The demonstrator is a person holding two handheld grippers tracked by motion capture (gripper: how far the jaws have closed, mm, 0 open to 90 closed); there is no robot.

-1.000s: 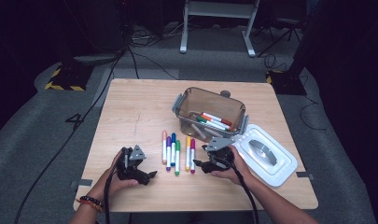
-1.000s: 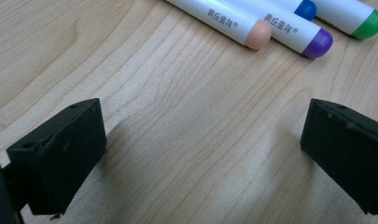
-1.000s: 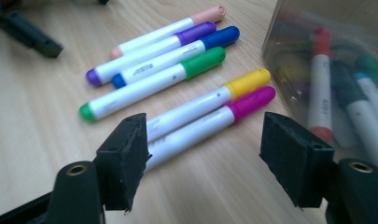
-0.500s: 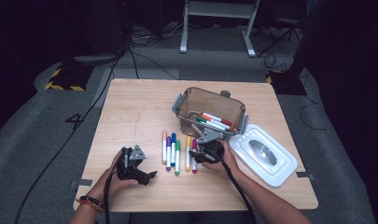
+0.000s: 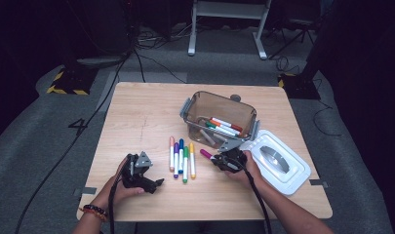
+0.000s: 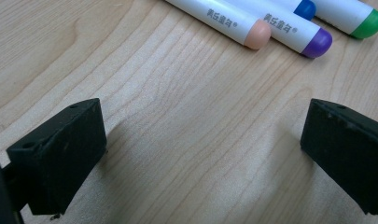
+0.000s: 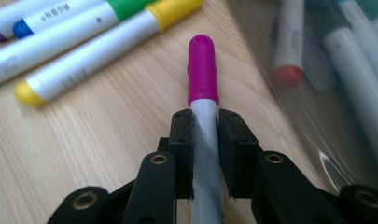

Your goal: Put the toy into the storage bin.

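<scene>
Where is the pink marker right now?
The pink marker is pinched in the right gripper, in the high view just right of the row of markers on the table and in front of the clear bin.

markers (image 5: 181,160) left of bin (image 5: 219,119) | lid (image 5: 278,166) right of bin

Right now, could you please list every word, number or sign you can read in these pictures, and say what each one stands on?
"4": painted in black on the grey floor left of the wooden table.
Four Chinese characters: printed on the white barrel of the peach-capped marker and again on the purple-capped marker; too small to read with certainty.
Small grey print on the white yellow-capped marker and its neighbours: blurred, unreadable.
</scene>
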